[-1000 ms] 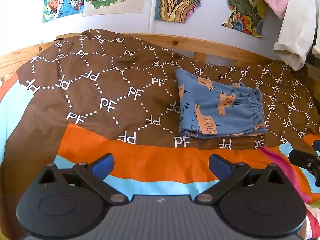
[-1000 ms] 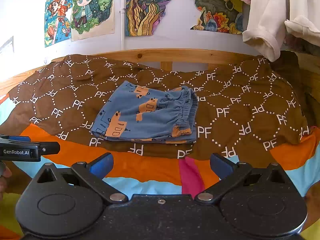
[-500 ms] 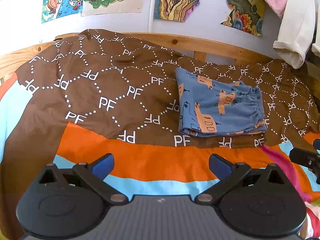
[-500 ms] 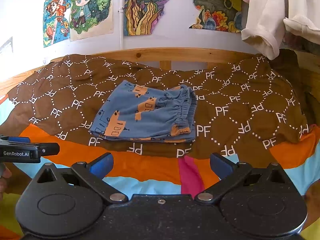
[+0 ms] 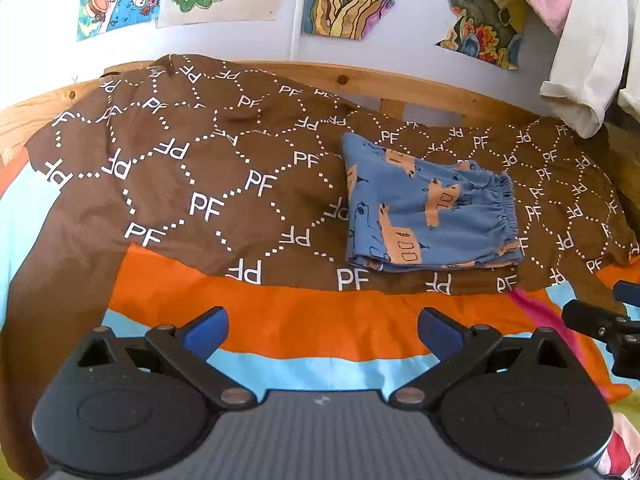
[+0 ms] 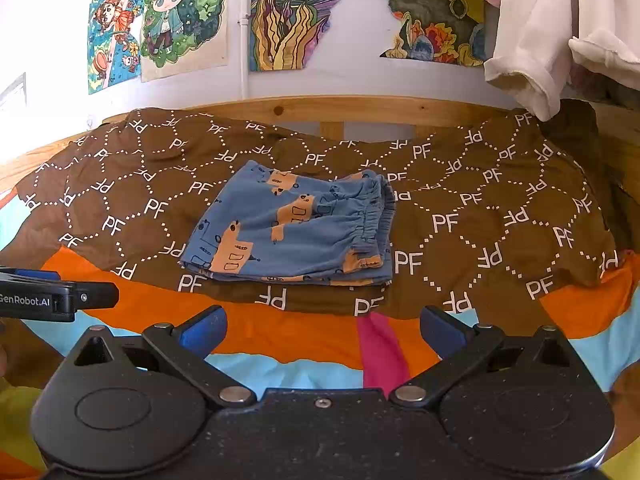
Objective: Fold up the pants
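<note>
We judge the folding done: the blue pants [image 6: 296, 228] lie in a compact folded stack on the brown blanket [image 6: 480, 216], well apart from our left hand-held gripper [image 5: 322, 326] and right hand-held gripper [image 6: 320, 326], both spread wide and empty, so only tidying remains.

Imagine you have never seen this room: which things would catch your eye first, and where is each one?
First, the blue pants with orange vehicle prints, folded into a neat stack in the middle of the brown PF-patterned blanket. Next, the bright drawings on the wall above the wooden bed rail. Nearest the cameras, the left gripper and right gripper are both open and empty over the orange stripe, short of the pants.
</note>
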{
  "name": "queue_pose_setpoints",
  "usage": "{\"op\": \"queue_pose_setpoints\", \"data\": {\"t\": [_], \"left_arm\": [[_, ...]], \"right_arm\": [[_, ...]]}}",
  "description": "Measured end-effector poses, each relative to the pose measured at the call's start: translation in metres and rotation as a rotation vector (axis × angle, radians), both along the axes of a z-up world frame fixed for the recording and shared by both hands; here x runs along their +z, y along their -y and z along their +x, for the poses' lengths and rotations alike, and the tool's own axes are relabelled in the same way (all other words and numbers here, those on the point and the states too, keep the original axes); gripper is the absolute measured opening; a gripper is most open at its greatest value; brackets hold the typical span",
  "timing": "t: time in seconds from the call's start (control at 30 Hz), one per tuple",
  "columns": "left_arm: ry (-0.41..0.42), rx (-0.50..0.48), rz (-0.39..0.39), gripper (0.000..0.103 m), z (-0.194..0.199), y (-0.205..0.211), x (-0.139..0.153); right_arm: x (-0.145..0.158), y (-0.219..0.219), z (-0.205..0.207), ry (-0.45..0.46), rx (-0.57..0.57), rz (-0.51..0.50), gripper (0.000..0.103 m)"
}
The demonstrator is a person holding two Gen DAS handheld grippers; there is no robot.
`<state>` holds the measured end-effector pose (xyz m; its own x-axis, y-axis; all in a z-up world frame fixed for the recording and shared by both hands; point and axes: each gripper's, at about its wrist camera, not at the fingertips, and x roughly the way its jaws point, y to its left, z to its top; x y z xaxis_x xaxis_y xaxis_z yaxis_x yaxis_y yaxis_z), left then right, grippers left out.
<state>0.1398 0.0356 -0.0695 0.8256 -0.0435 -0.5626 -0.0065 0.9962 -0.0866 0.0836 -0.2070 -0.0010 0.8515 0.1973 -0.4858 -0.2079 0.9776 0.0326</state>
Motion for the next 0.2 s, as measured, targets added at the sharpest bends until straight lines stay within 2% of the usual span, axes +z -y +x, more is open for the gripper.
{"op": "queue_pose_setpoints", "data": {"t": [0.2], "left_arm": [[0.002,0.004,0.013,0.103,-0.0005,0.0012,-0.0010]], "right_arm": [[0.0003,0.0001,-0.0002,-0.003,0.001,0.001,0.102]]}}
